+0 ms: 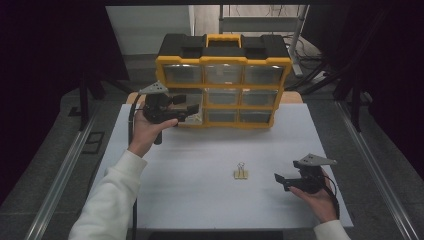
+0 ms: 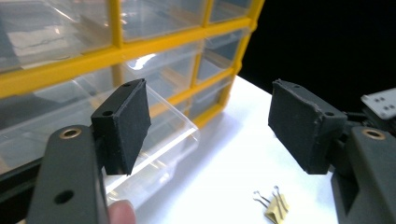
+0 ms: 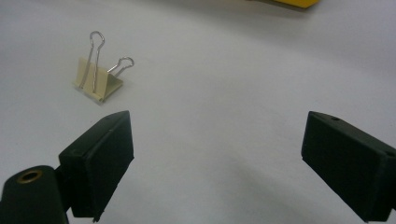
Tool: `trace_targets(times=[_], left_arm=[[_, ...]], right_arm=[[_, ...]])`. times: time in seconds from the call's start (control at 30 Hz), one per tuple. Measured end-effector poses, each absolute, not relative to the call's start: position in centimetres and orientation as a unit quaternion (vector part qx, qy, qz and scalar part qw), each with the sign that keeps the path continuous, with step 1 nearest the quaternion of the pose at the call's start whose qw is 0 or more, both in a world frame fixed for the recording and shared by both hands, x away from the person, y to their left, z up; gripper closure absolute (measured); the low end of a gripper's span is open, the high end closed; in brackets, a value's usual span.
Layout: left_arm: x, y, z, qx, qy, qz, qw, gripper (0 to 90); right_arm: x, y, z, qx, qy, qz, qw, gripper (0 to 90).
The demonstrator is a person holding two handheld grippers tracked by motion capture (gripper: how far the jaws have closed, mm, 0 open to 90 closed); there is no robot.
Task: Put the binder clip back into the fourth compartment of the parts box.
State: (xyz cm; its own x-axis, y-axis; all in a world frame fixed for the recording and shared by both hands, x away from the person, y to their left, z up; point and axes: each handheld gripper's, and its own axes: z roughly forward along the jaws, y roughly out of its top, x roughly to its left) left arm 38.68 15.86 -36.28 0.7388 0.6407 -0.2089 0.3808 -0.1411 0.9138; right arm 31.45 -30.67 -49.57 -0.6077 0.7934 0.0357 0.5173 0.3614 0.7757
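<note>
A yellow and black organiser (image 1: 223, 61) with clear drawers stands upright at the back of the white board (image 1: 190, 175). Its lower-left drawer (image 2: 168, 140) is pulled out towards me. My left gripper (image 1: 191, 112) hovers just in front of that drawer; in the left gripper view it (image 2: 210, 126) stands open, and the drawer's clear front lies behind the left pad without being pinched. A small cream binder clip (image 1: 241, 172) (image 3: 98, 77) lies on the board. My right gripper (image 1: 279, 180) (image 3: 224, 158) rests low to the clip's right, open and holding nothing.
The organiser's other drawers (image 1: 223, 74) are pushed in. Metal rails (image 1: 65, 170) run along both sides of the board. Dark space surrounds the table, with a shelf frame and cables (image 1: 300, 50) behind the organiser.
</note>
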Motion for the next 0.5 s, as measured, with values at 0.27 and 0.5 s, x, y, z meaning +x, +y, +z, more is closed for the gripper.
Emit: trace_targets(times=[0.27,0.5], left_arm=[[36.8,15.5,-37.0,0.754,0.324,0.102,0.562,29.4],[35.8,15.0,-37.9,0.764,0.315,0.097,0.554,29.5]], right_arm=[[31.4,-30.6,-49.6,0.407,0.806,0.393,0.175,9.6],[31.5,-30.7,-49.6,0.407,0.806,0.392,0.176,9.6]])
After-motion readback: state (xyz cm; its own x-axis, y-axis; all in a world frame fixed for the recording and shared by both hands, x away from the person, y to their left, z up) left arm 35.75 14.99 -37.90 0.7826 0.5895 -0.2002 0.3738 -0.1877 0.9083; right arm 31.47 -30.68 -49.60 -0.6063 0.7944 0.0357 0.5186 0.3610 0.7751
